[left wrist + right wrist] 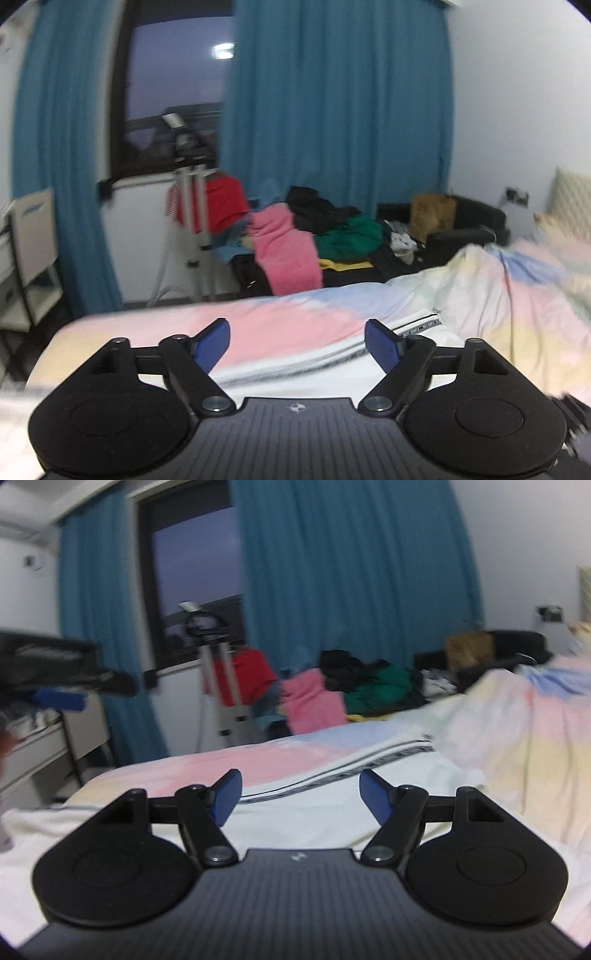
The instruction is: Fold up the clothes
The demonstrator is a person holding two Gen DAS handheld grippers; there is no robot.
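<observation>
A white garment [295, 373] with a black-and-white striped edge and a zip lies flat on the pastel bed cover [280, 317]. My left gripper [297, 345] hangs above it, open, its blue pads wide apart with nothing between them. In the right wrist view the same white garment [314, 812] spreads under my right gripper [300, 797], which is open and empty too. The left gripper [59, 698] shows blurred at the left edge of that view, up in the air.
A heap of clothes [314, 229], pink, green, black and red, lies on dark furniture beyond the bed. Teal curtains [332, 110] frame a dark window. A white stand [192, 206] is by the window, a shelf unit [29, 251] at left, a brown bag [432, 214] at right.
</observation>
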